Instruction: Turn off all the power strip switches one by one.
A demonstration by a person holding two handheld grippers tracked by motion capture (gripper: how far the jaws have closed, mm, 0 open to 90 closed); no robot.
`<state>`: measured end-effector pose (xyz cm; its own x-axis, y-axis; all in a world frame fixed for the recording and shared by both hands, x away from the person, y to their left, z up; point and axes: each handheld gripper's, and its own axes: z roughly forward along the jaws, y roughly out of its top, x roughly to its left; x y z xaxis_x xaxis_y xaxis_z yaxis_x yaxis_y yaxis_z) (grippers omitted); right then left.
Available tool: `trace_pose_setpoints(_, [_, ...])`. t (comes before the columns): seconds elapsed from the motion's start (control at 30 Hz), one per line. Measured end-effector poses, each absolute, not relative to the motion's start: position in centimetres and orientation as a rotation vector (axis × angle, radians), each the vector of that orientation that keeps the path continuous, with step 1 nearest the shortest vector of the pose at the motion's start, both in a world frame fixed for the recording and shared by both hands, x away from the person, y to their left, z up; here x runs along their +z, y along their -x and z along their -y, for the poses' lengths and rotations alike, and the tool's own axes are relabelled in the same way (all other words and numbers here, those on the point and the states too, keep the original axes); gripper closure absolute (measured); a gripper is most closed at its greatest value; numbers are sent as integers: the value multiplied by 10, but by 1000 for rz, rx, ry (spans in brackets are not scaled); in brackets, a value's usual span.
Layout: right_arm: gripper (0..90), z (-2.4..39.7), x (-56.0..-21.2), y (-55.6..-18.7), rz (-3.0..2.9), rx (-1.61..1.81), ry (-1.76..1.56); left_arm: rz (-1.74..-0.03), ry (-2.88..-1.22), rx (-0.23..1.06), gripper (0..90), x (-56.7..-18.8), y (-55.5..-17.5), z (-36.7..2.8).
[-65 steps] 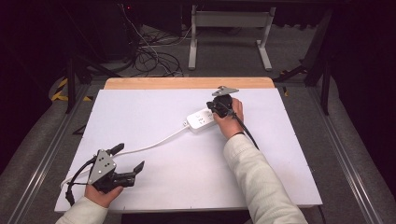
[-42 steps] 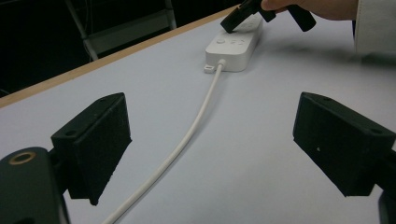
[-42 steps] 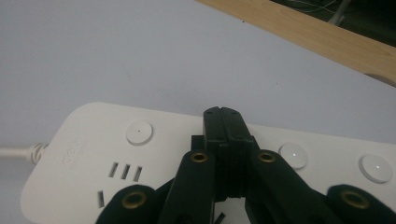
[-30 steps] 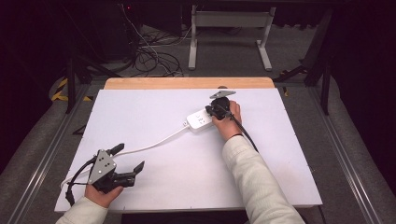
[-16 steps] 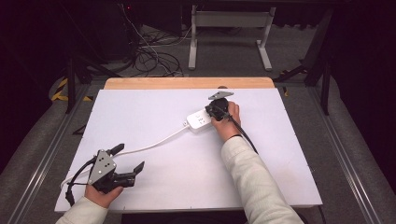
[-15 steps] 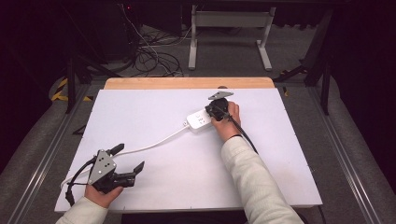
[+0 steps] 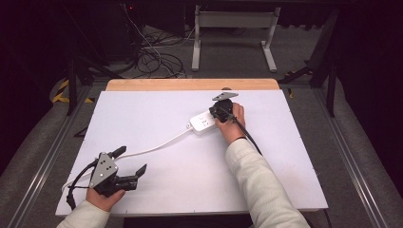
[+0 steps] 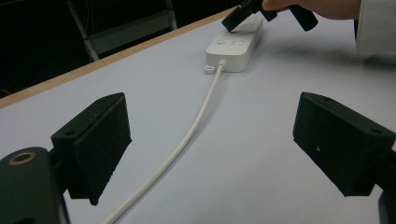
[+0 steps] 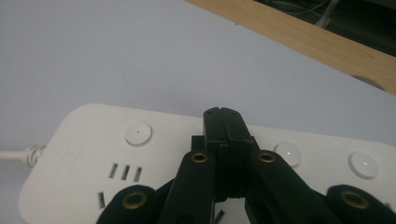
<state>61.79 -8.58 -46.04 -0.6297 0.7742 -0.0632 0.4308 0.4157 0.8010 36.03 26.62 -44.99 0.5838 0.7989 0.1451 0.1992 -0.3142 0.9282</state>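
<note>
— Nothing moves since the earlier frame?
— No. Right gripper point(image 7: 219, 110), jaws together, tips over the power strip point(image 7: 205, 122) at one o'clock on the counter point(image 7: 157, 114); left gripper point(image 7: 124, 165) spread apart, seven o'clock.

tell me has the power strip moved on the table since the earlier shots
No. The power strip lies at the same spot below the table's wooden edge in the high view, with the right gripper on it.
</note>
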Motion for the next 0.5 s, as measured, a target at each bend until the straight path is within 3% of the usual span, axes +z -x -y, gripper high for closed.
trace_pose_setpoints(0.5, [900,99,-436,-616,-2176,1261,-1013,-814,-1828,763,119,-450,-361,-267])
